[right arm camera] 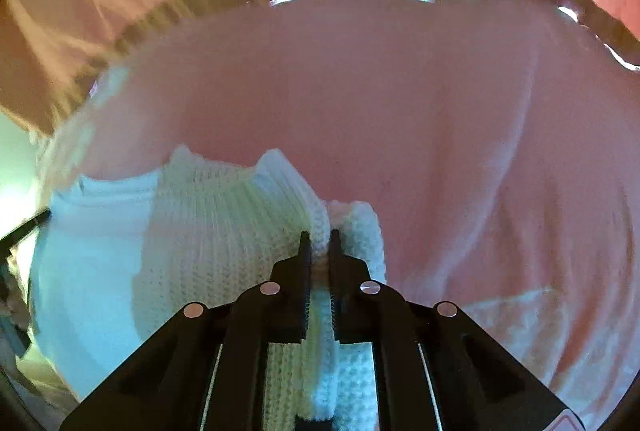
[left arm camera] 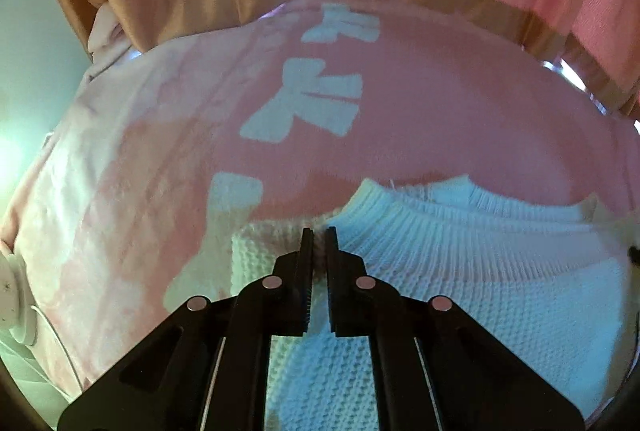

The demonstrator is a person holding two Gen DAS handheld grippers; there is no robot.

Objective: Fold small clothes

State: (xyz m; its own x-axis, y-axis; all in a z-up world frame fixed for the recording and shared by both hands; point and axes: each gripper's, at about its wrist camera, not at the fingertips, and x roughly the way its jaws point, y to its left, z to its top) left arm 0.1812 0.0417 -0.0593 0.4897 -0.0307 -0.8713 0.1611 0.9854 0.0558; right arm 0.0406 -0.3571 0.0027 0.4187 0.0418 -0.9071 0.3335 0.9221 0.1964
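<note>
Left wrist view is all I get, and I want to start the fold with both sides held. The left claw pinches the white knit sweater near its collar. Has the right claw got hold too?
Observer: Yes. The right claw is shut on the white knit sweater, with a bunched ridge of knit pinched between its fingers.
Operator: Which side of the collar is it on?
Observer: In the right wrist view the ribbed collar lies left of that claw.
Operator: What's under the sweater over there?
Observer: Plain pink blanket; none of the white bow prints show in that view.
</note>
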